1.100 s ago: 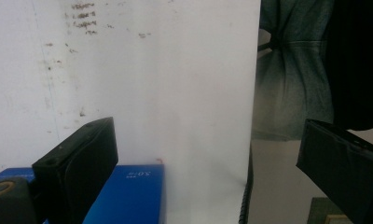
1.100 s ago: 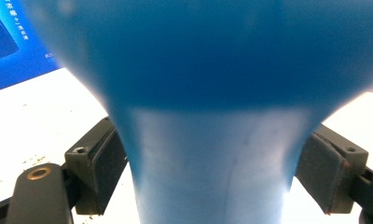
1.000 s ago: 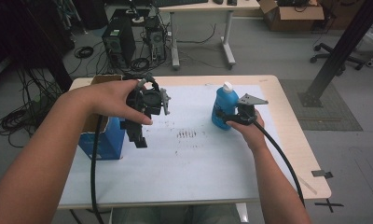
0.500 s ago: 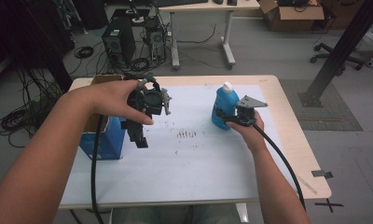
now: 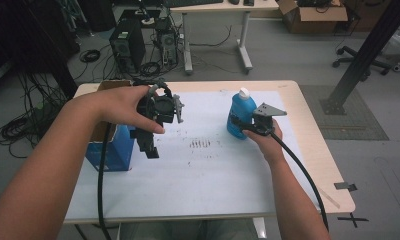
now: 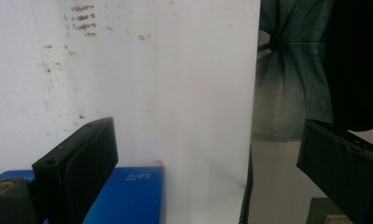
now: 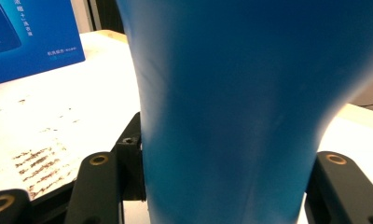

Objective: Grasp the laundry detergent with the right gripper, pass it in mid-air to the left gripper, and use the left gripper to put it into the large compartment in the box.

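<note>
The blue bottle [image 5: 240,116] stands upright on the white table cover [image 5: 213,170], white cap on top, its long axis vertical. The right gripper [image 5: 236,123] comes at it level from the person's side, so the bottle's axis runs square across the line of the jaws. In the right gripper view the bottle's blue body [image 7: 231,116] sits straight ahead between the two black jaws, one on each flank; they have just been closing and now pinch the lower body, with the narrower neck and cap above the grip line. Any lift would, I judge, have to go straight up along that vertical axis, or the bottle may tip about the pinch.

The left gripper [image 5: 147,148] hangs above the cover well apart from the bottle, pointing down and back toward the person; its jaws are spread with nothing between them. The blue cardboard box [image 5: 113,150] sits just below and beside it, its edge [image 6: 128,196] showing by the near jaw. The right hand [image 5: 263,140] is far nearer the bottle than the left hand [image 5: 123,107].
</note>
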A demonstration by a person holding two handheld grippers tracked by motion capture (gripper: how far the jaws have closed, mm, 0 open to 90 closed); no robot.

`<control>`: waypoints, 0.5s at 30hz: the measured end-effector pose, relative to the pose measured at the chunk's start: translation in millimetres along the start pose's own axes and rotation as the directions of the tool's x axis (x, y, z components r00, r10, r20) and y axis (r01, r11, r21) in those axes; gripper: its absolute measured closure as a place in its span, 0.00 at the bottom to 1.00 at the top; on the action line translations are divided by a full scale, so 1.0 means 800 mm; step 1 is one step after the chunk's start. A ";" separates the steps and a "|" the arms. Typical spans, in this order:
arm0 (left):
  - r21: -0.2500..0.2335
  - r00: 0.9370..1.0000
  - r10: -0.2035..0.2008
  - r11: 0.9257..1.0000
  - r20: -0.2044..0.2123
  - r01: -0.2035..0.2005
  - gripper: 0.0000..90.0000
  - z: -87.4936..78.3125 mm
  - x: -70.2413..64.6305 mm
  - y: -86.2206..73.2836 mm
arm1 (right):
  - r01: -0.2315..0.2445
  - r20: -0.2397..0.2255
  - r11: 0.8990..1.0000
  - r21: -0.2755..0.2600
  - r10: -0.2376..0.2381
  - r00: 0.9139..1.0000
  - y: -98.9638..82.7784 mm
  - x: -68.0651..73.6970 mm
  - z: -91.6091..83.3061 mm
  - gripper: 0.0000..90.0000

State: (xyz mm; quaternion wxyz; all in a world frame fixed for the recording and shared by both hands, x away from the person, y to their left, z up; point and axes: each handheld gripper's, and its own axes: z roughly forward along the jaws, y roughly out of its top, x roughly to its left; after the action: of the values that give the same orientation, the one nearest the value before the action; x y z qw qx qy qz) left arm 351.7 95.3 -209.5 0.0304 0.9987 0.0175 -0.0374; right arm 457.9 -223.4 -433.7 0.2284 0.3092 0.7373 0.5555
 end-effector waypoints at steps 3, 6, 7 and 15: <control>0.003 1.000 0.003 1.000 0.000 -0.003 0.06 0.001 0.000 0.001 | -0.003 -0.006 1.000 -0.002 0.003 1.000 0.000 -0.001 0.000 0.50; 0.003 1.000 0.004 1.000 0.003 -0.004 0.06 0.001 0.000 0.002 | -0.003 -0.008 1.000 0.000 0.003 1.000 0.000 -0.001 0.000 0.51; 0.002 1.000 0.005 1.000 0.002 -0.005 0.06 0.001 0.000 0.003 | -0.007 -0.008 1.000 -0.001 0.007 1.000 0.000 -0.001 0.000 0.51; -0.002 1.000 0.007 1.000 0.001 -0.007 0.06 0.003 0.002 0.006 | -0.026 -0.031 0.999 -0.023 0.025 0.999 0.009 -0.003 -0.007 0.52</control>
State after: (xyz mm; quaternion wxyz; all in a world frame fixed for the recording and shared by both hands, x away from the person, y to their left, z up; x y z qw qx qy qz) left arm 353.1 90.7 -211.5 0.0316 0.9987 0.0140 -0.0376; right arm 457.4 -227.5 -425.1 0.2136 0.3073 0.7301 0.5717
